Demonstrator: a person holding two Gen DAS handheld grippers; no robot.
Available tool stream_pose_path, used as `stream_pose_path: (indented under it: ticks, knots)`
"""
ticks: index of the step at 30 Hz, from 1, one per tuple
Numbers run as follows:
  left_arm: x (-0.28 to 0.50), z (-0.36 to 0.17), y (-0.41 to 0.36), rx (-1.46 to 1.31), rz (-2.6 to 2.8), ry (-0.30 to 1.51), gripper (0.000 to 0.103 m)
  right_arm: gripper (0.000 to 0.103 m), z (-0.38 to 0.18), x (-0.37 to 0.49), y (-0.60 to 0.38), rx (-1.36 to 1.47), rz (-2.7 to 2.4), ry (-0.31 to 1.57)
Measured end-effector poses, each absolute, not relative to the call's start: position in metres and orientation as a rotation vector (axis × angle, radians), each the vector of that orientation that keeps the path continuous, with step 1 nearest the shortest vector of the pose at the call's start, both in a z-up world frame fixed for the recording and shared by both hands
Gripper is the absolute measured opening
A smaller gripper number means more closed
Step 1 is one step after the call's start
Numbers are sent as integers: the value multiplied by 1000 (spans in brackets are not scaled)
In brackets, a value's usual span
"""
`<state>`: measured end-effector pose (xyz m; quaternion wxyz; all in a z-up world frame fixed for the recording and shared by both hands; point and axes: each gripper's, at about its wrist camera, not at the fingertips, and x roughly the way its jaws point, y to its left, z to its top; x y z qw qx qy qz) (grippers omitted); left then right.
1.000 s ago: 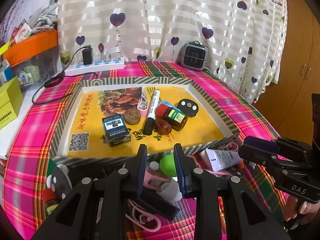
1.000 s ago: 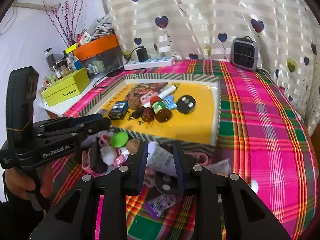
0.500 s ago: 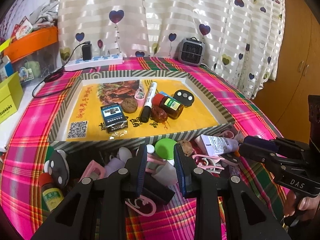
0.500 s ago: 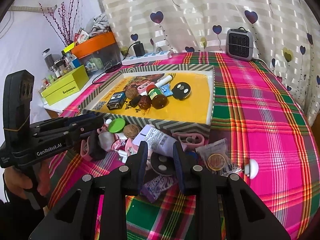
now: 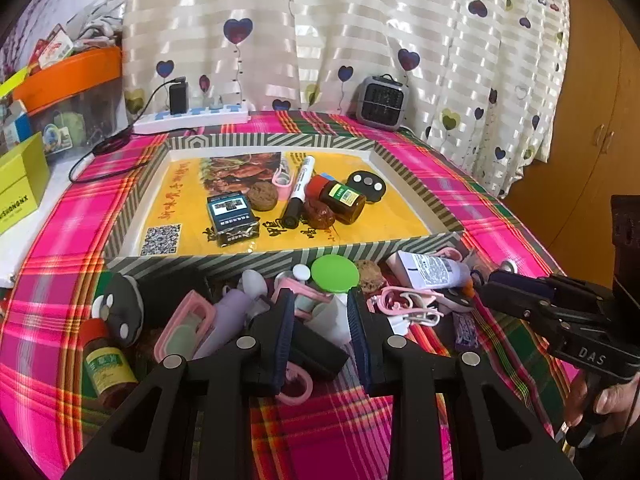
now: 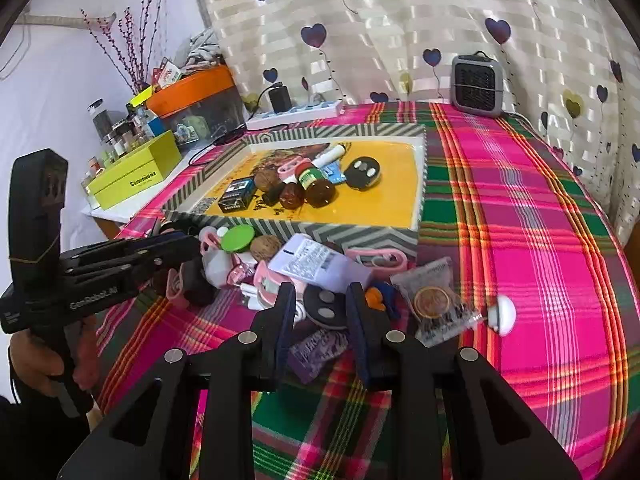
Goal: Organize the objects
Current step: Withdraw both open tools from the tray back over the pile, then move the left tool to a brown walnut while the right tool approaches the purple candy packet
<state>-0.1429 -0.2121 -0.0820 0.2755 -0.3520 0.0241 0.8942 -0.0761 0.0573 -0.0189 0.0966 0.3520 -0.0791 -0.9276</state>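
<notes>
A striped tray with a yellow floor holds a marker, a brown bottle, a black remote, a small dark box and a walnut. A heap of small items lies on the cloth in front of it: a green lid, a white tube, pink clips, a black two-button remote. My left gripper is open and empty above a white piece in the heap. My right gripper is open around the black remote.
A plaid cloth covers the table. A small heater, a power strip, an orange-lidded bin and a yellow-green box stand around the tray. A packaged coin-like item and a white knob lie at the right.
Both grippers have pulled back from the tray and dropped toward the heap. More of the heap shows now. Both stay open.
</notes>
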Motion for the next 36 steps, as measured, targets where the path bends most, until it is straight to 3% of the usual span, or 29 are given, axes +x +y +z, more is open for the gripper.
stream_pose_path:
  ticks: [5, 6, 7, 8, 9, 34, 35, 36]
  knots:
    - [-138, -82, -217, -941, 2408, 61, 26, 0, -25, -71, 57, 1076, -2761, -214]
    - [-137, -82, -219, -940, 2412, 61, 26, 4, -26, -71, 56, 1086, -2762, -212]
    - [-137, -83, -220, -940, 2414, 60, 26, 14, -27, -70, 55, 1093, -2761, -210]
    - [-136, -83, -222, -941, 2414, 57, 26, 33, -29, -69, 54, 1103, -2760, -205]
    - [-136, -83, -223, -941, 2413, 56, 26, 38, -30, -68, 52, 1107, -2759, -200]
    - [-124, -92, -240, -951, 2443, 81, 33, 39, -45, -77, 27, 1280, -2797, -35]
    - [-124, -92, -241, -957, 2446, 77, 34, 33, -45, -76, 29, 1277, -2795, -41]
    - [-123, -93, -243, -966, 2449, 71, 34, 13, -45, -76, 30, 1277, -2795, -40]
